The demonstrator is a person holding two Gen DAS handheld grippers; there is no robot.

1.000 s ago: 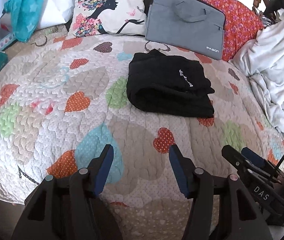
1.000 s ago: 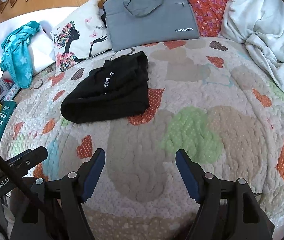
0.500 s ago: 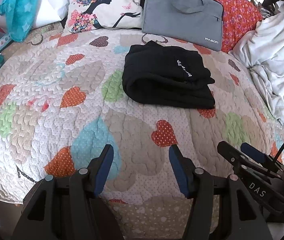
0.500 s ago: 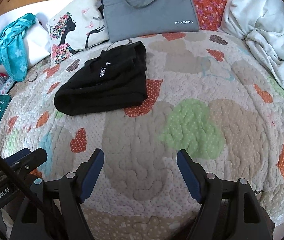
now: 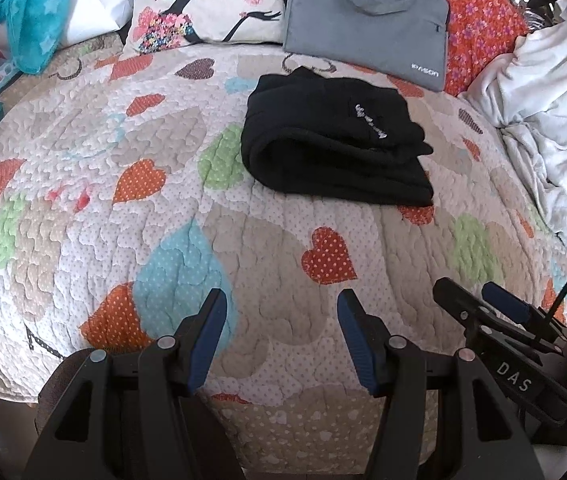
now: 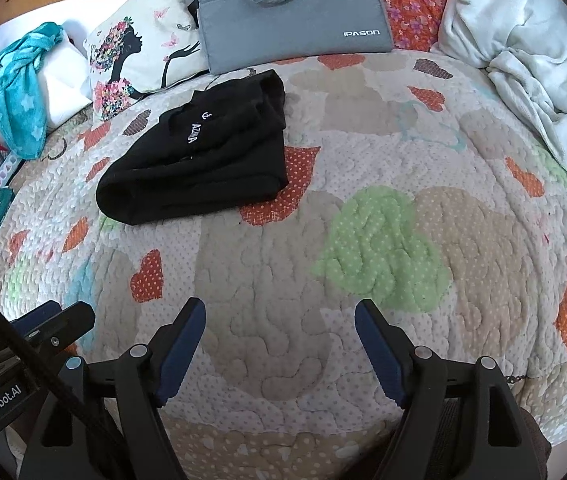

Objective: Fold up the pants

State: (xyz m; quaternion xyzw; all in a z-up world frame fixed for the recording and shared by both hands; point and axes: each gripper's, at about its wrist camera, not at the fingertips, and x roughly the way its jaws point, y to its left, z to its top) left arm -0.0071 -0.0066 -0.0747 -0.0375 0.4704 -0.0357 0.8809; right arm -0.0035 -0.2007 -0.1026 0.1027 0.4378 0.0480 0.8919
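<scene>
Both claws, left claw (image 5: 281, 308) and right claw (image 6: 279, 316), hang released near soft black folded pants (image 6: 199, 152) on the heart-patterned quilted bed (image 6: 383, 240); folding looks finished.

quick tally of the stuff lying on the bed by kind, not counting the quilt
black pants: 1
grey laptop bag: 1
printed pillow: 1
teal cloth: 1
white blanket: 1
total: 5
</scene>
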